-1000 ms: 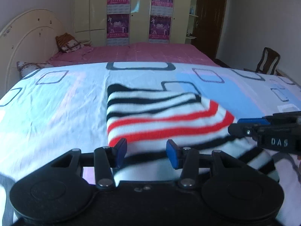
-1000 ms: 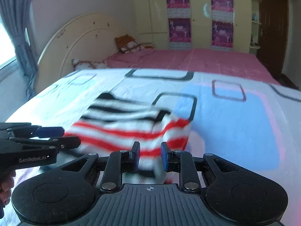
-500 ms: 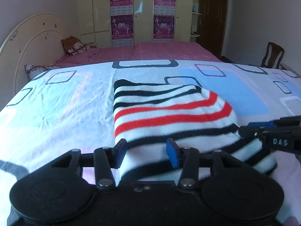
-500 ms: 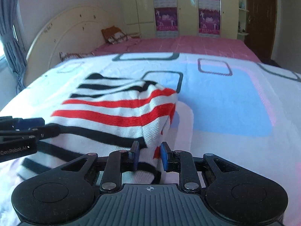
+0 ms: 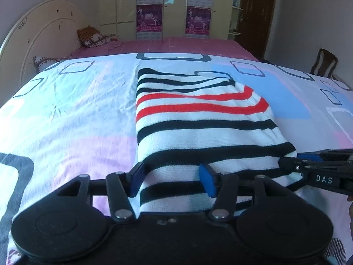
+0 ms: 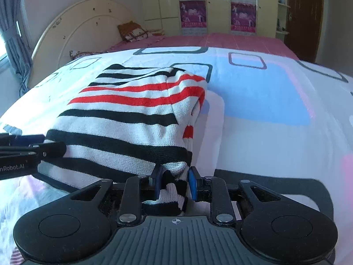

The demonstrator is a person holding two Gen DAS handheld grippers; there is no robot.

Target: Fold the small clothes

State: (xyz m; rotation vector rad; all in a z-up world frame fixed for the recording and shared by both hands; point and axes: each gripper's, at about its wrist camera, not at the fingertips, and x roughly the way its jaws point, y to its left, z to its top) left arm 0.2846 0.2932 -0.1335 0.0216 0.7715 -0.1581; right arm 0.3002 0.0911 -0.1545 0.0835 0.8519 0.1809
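Striped sweater (image 5: 198, 119) lies folded on the bed (image 5: 66, 114), on a sheet printed with blue and pink patches and dark box shapes. It is white with black stripes and two red ones. Its far edge sits flat on the sheet, and its near edge reaches right up to both tools.

The left hand-held gripper (image 5: 172, 180) is at the near left corner of the sweater. Its jaws have just been opening, and the cloth lies between them. The blue pads (image 5: 207, 182) stand apart and do not look like they squeeze the cloth, so it seems let go.

The right hand-held gripper (image 6: 174, 182) is at the near right corner. Its jaws are close together with a bunch of striped cloth pinched between them, so it is clenched on the sweater. That corner hangs a bit crumpled, and the right side of the sweater stands up in a soft fold.

Far off there is a round cream headboard (image 6: 88, 28), a pink cover (image 6: 231, 40), a small pillow (image 6: 132, 32), and posters (image 5: 150, 15) on yellow cupboard doors. A wooden chair (image 5: 324, 65) stands at the far right.
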